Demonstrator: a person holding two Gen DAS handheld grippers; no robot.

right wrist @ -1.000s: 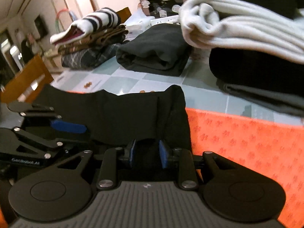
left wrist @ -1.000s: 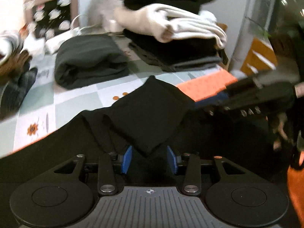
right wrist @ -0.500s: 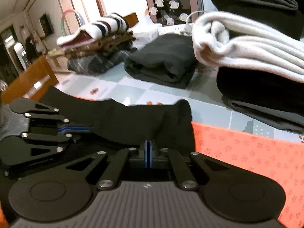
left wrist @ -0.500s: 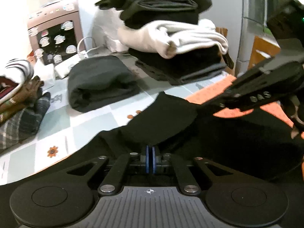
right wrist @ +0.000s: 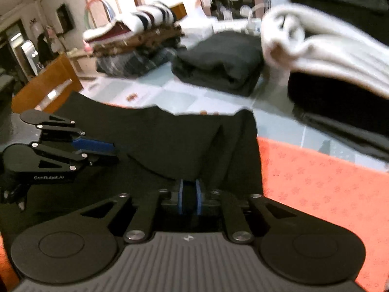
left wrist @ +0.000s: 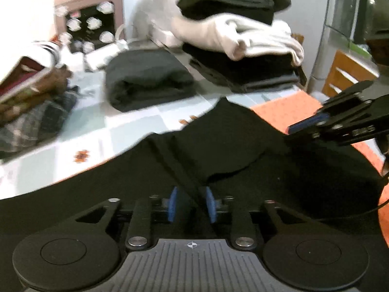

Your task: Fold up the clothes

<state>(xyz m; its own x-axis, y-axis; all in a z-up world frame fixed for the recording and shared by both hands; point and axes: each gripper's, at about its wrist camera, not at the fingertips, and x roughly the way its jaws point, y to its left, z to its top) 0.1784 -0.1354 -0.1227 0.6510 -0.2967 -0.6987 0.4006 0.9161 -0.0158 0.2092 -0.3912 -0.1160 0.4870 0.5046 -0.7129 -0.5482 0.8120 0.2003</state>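
A black garment (left wrist: 218,150) lies spread on the table, with a folded-over flap at its far edge; it also shows in the right wrist view (right wrist: 170,141). My left gripper (left wrist: 190,204) is open, its blue pads apart around a ridge of the black cloth. My right gripper (right wrist: 189,200) is slightly open, its pads a small gap apart at the garment's right edge. Each gripper shows in the other's view: the right one (left wrist: 340,124), the left one (right wrist: 92,146).
A tall stack of folded black and white clothes (left wrist: 243,41) stands at the back right. A folded dark garment (left wrist: 145,80) lies mid-table. A pile of striped and plaid clothes (left wrist: 29,92) sits left. An orange mat (right wrist: 316,182) lies under the garment.
Half a second ago both grippers were shut on the black garment; now both have opened, the left wider. The flap has been laid forward onto the garment.
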